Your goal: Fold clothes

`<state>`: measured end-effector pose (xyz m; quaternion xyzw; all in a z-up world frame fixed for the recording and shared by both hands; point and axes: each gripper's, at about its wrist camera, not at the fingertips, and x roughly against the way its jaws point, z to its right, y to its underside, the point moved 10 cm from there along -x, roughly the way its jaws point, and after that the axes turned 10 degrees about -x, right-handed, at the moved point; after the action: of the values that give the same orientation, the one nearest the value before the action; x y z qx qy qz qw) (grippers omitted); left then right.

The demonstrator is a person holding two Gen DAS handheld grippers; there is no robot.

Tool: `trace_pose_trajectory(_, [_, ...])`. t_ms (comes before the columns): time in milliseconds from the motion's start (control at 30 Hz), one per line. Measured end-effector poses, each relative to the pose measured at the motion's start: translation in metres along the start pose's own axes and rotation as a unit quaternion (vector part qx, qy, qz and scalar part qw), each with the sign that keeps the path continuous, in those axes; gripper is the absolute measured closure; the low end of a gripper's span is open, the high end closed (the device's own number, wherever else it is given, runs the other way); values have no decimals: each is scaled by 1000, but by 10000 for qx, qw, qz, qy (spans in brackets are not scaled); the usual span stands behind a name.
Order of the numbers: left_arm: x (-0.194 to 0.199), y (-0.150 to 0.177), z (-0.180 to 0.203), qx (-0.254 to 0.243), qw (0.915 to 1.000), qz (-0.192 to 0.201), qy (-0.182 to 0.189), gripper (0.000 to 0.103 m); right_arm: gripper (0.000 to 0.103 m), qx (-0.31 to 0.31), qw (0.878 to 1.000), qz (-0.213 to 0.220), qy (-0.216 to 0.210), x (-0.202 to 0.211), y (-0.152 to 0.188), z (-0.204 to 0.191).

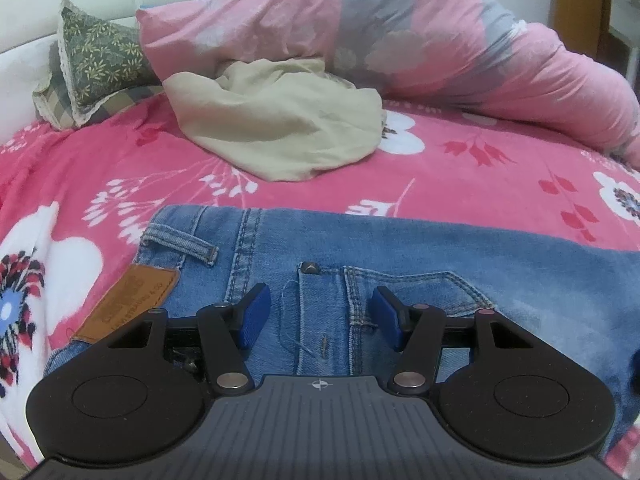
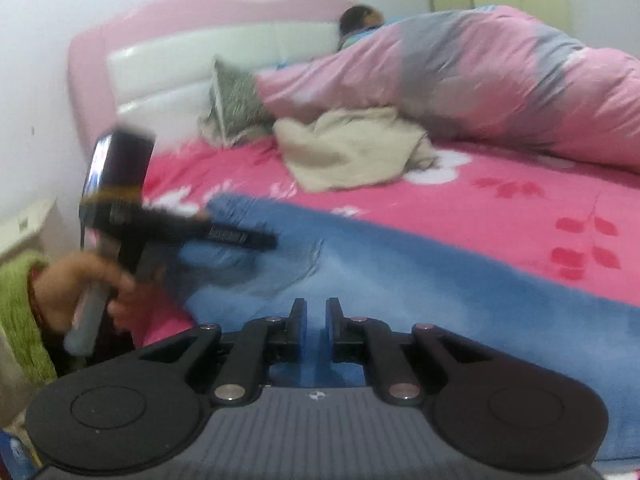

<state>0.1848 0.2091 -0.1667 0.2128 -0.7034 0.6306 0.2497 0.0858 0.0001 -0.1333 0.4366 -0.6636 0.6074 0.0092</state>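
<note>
Blue jeans (image 1: 400, 248) lie flat on the pink flowered bed (image 1: 480, 168), with the waistband and its brown leather patch (image 1: 128, 304) at the left. My left gripper (image 1: 320, 312) hovers just over the pocket area, open, its blue pads apart with only denim beneath them. In the right wrist view the jeans (image 2: 400, 280) stretch across the front. My right gripper (image 2: 317, 312) is over them, shut to a narrow slit with nothing seen held. The left gripper (image 2: 256, 240) shows there too, blurred, held by a hand (image 2: 80, 288) in a green sleeve.
A crumpled beige garment (image 1: 280, 132) lies further back on the bed. Behind it a bulky pink and grey duvet (image 1: 440, 40) covers a person whose head (image 2: 360, 16) rests near the white headboard (image 2: 180, 68). A green patterned pillow (image 1: 100, 60) leans at the back left.
</note>
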Motion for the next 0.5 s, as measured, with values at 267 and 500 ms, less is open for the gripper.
trace_pose_trajectory(267, [-1,0,0,-57,10000,-31,38,46,64,2238,9728,31,597,11,36,-37])
trace_pose_trajectory(500, [-1,0,1,-80,10000,-52,17,46,98,3647,9256,20,1008,-13,51,-51])
